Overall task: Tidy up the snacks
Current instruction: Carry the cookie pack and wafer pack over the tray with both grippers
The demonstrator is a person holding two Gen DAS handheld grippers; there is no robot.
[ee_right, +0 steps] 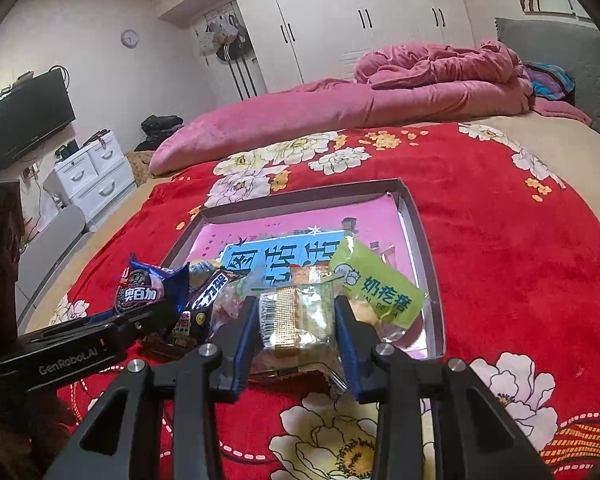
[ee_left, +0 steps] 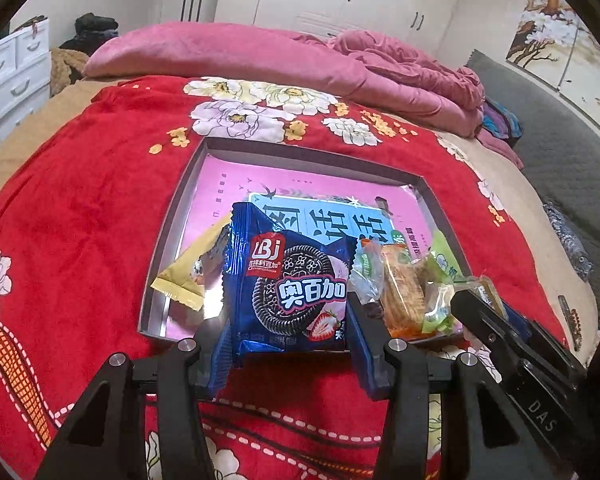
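over the tray (ee_left: 172, 216), left jaws clamp blue cookie packet (ee_left: 292, 296), right jaws clamp clear-wrapped snack (ee_right: 296, 320).

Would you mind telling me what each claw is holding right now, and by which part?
Left claw: blue cookie packet, gripped at its lower side edges. Right claw: clear wafer packet, pinched across its lower sides.

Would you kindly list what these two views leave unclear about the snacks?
- Left wrist view: the blue cookie packet hides the tray floor behind it.
- Right wrist view: the clear-wrapped snack's label is too small to read.
- Both views: tray print partly covered by snacks.
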